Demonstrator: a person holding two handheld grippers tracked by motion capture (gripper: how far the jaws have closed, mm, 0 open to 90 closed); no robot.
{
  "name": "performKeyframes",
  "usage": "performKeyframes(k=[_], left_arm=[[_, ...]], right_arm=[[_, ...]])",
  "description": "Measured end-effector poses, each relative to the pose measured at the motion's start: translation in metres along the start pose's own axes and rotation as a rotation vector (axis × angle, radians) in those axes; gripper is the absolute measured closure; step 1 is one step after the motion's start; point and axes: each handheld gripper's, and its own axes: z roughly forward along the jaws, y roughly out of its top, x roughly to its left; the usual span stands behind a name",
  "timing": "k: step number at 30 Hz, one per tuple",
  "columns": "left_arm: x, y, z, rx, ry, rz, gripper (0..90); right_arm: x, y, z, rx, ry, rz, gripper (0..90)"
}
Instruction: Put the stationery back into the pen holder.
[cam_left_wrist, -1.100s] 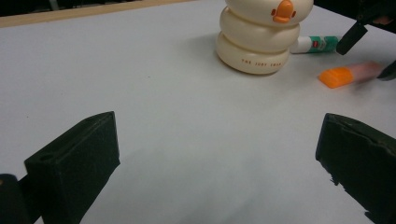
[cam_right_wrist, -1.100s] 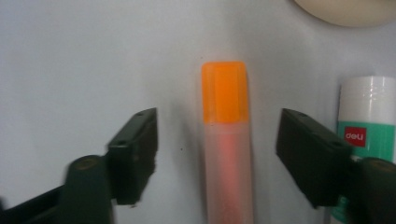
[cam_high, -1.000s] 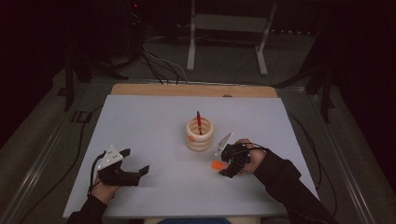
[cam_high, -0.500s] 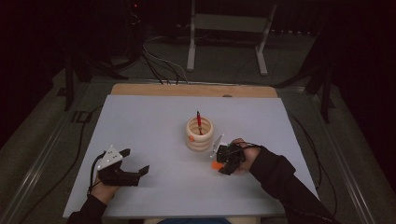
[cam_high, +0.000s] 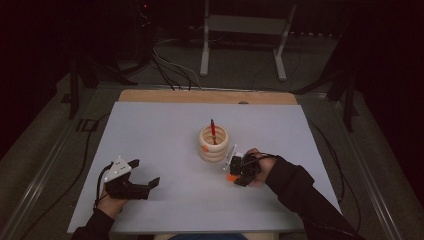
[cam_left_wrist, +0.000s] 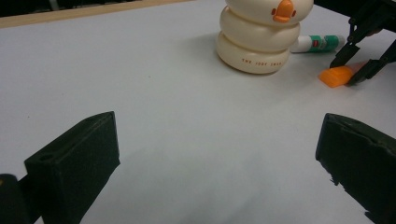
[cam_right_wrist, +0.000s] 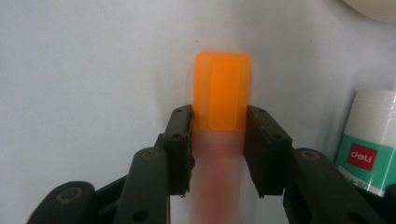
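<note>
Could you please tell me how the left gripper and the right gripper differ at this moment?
The left gripper stands wide open with nothing between its jaws; the right gripper has just been closing and now clamps the orange-capped marker. The left gripper sits far from the duck-faced holder, while the right gripper is close beside it, near the glue stick. Both are hand-held, low over the table.

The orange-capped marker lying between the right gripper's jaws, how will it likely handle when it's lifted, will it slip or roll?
The marker looks like hard, smooth plastic, so probably stiff and light, perhaps a little slippery. Its cap looks flattish, so it may not roll far on the table. The right gripper, whose jaws have just been closing, clasps it just behind the cap; it may tilt when lifted.
</note>
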Motion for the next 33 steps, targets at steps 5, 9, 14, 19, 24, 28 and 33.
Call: performKeyframes(k=[5,9,14,19,24,28,33], left_arm=[[0.0,0.0,0.0,0.0,-0.001,0.001,0.3],[0.0,0.0,0.0,-0.001,-0.001,0.0,0.3],[0.0,0.0,0.0,0.0,-0.003,0.0,0.3],[0.0,0.0,0.0,-0.002,-0.002,0.0,0.3],[0.0,0.0,0.0,-0.001,-0.006,0.004,0.3],[0.0,0.0,0.0,-0.001,-0.007,0.004,0.3],[0.0,0.0,0.0,-0.003,-0.006,0.001,0.3]], right_arm=[[0.0,0.0,0.0,0.001,0.0,0.01,64.2],[0.001,0.0,-0.001,0.001,0.001,0.01,64.6],[0.003,0.002,-0.005,-0.033,0.001,0.011,64.7],[0.001,0.002,-0.014,-0.097,0.009,0.041,64.7],[-0.002,0.0,-0.021,-0.156,0.033,0.082,64.6],[-0.006,-0.004,-0.028,-0.207,0.044,0.113,64.6],[-0.007,-0.009,-0.033,-0.256,0.053,0.138,64.6]])
